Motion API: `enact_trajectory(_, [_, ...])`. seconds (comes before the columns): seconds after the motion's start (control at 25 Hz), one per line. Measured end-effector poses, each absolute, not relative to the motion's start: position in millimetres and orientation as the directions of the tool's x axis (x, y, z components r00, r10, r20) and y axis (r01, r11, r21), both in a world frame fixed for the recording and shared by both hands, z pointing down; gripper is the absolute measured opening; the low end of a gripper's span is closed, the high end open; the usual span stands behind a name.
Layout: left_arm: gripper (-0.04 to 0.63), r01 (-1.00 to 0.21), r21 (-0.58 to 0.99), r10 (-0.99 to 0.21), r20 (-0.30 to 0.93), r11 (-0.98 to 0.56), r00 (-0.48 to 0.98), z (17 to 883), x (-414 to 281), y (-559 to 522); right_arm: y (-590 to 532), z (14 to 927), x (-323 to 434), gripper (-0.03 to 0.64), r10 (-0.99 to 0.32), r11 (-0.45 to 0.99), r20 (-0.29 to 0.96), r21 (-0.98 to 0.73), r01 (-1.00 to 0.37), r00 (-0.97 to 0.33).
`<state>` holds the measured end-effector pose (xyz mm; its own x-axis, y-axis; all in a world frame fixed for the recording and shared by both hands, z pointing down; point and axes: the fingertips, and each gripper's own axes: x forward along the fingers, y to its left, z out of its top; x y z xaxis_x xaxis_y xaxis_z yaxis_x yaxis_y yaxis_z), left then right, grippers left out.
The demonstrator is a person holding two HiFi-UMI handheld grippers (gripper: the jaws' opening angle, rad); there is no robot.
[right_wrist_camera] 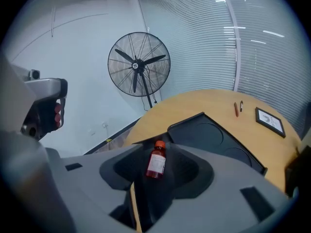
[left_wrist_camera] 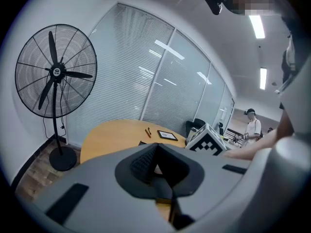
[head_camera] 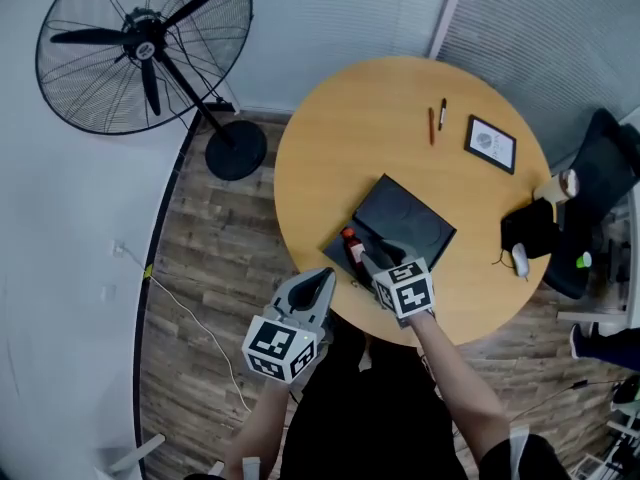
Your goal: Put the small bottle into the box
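A small red bottle (head_camera: 351, 245) with an orange cap stands on the round wooden table (head_camera: 390, 98), just left of the open black box (head_camera: 410, 218). My right gripper (head_camera: 368, 255) reaches over the near table edge, its jaws on either side of the bottle. In the right gripper view the bottle (right_wrist_camera: 156, 161) sits between the dark pads with a gap on each side, and the box (right_wrist_camera: 214, 137) lies just beyond it. My left gripper (head_camera: 325, 276) hovers off the table's near edge, empty, its jaws drawn together; the left gripper view shows the same (left_wrist_camera: 156, 166).
Two pens (head_camera: 436, 120) and a framed card (head_camera: 490, 143) lie at the table's far side. A mouse (head_camera: 520, 260), a black bag (head_camera: 530, 226) and a cup (head_camera: 567, 181) sit at the right edge. A standing fan (head_camera: 145, 43) is at left, with a cable on the floor.
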<state>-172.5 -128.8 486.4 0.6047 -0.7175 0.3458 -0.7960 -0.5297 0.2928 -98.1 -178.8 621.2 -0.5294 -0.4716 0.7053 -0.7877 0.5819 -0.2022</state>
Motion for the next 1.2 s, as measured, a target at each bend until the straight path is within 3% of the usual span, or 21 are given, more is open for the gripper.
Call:
enact_trajectory(0.6, [-0.006,-0.851,0.233,-0.793,0.312,-0.471,0.524,449.3,-140.8,-117.4,-152.1,562.5,-62.2,0.14,-0.507,0.667,0.598,-0.184,-0.722,-0.621])
enact_trajectory(1.2, [-0.006,-0.898,0.175,-0.864,0.249,-0.403,0.436,401.5,-114.2,-85.5,-129.4,455.0,-28.2,0.089,-0.572,0.746,0.367,-0.139,-0.651,-0.734])
